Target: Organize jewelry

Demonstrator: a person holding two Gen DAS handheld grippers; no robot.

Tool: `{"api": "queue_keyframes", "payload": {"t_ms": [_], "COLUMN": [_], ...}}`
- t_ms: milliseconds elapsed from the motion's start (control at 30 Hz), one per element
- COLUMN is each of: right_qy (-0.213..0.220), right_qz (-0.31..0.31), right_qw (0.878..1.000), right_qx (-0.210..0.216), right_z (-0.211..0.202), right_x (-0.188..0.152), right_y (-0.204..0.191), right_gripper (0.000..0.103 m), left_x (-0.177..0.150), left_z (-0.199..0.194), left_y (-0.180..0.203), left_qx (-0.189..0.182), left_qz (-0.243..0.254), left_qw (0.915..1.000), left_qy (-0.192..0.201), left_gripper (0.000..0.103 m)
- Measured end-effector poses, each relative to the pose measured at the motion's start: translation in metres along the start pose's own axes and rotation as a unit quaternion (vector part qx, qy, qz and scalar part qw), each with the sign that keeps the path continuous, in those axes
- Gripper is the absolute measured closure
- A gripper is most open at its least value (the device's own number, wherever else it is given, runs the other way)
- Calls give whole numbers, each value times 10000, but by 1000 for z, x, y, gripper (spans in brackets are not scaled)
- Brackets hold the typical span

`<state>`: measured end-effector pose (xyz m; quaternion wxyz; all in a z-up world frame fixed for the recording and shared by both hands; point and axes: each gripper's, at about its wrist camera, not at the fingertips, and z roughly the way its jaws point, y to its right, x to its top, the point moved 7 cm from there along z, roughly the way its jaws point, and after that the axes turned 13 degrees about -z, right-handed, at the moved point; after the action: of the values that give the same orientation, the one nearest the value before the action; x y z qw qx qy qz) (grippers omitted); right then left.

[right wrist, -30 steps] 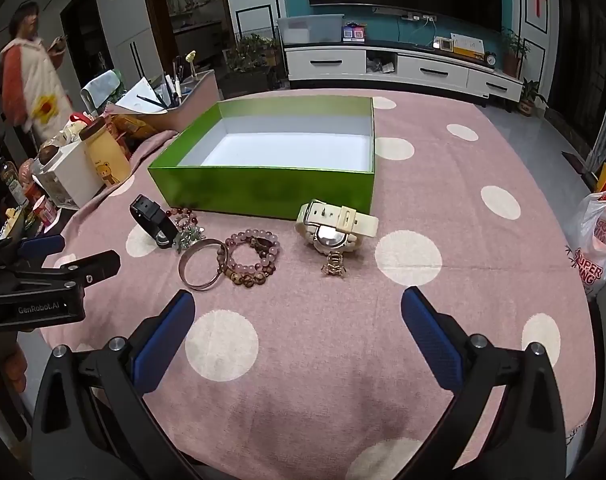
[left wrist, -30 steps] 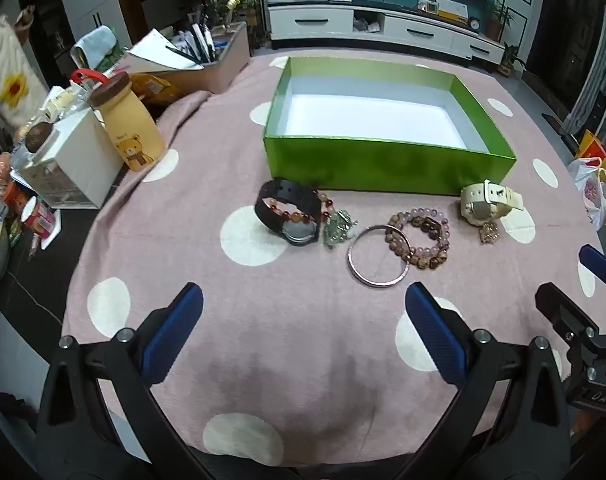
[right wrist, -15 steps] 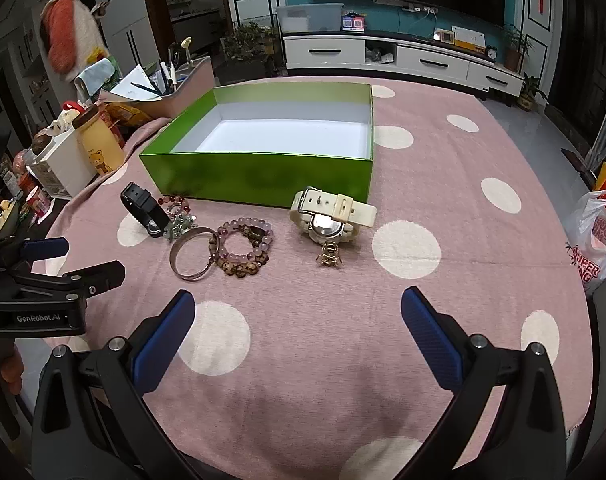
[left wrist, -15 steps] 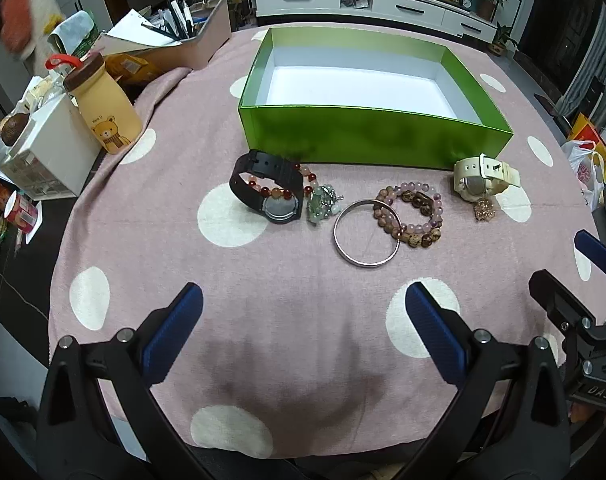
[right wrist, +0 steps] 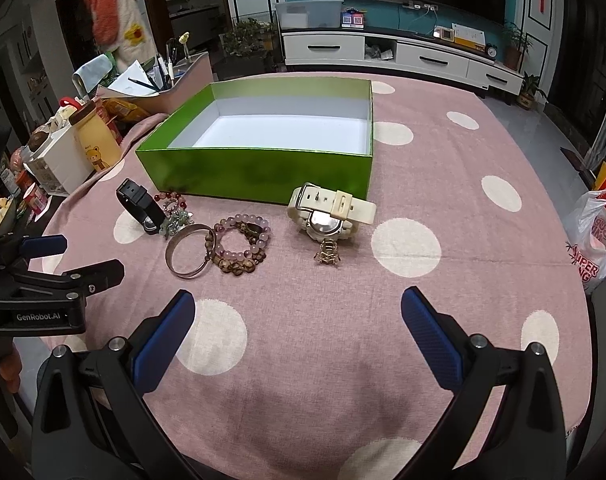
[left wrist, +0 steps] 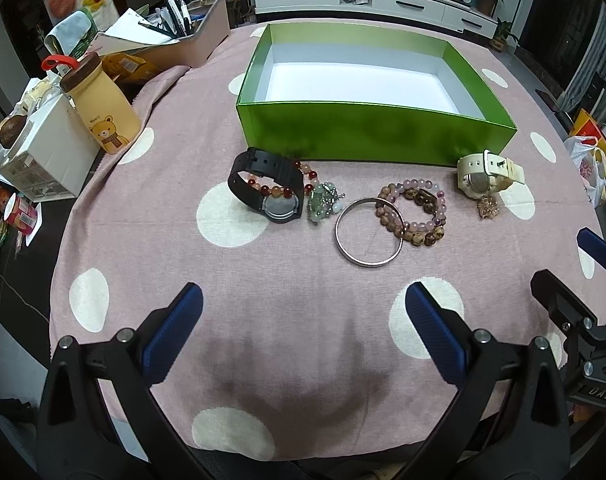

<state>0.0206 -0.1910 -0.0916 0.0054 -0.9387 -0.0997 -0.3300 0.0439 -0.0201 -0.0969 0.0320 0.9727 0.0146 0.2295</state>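
Jewelry (left wrist: 383, 208) untouched on table | left hand-held gripper (left wrist: 303, 320) spread | right hand-held gripper (right wrist: 299, 320) spread

left claw (left wrist: 303, 316) and right claw (right wrist: 297, 316) both spread wide with nothing between the blue pads, held low side by side over the desk (right wrist: 443, 152), pointing forward, near level.

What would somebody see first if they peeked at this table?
Probably the bright green box, open and bare white inside, sitting in the middle of the pink tablecloth with white dots. Right in front of it lies a row of jewelry: a black watch, a silver bangle, beaded bracelets and a cream watch. Both tongs, left and right, hover open and hold nothing.
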Motion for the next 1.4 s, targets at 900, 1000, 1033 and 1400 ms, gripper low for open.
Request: {"api": "queue_keyframes", "payload": {"t_ms": [900, 1000, 1033, 1400], "right_qy": [-64, -58, -62, -49], "right_qz": [-47, -53, -54, -57], "right_qw": [10000, 10000, 10000, 10000], "right_qx": [-22, -24, -27, -19], "right_z": [1, 1, 1, 0], "right_x": [-1, 0, 0, 1], "right_y": [-1, -1, -1, -1], "right_gripper": [1, 1, 1, 1], "left_x": [-4, -2, -1, 0], "left_z": [3, 4, 4, 3], "left_y": [1, -2, -2, -3], "left_qx": [21, 14, 10, 50], "left_qz": [21, 31, 30, 53], "left_qw": [9999, 9999, 9999, 10000], "left_qy": [-115, -132, -130, -59], "left_gripper": [2, 2, 2, 2]}}
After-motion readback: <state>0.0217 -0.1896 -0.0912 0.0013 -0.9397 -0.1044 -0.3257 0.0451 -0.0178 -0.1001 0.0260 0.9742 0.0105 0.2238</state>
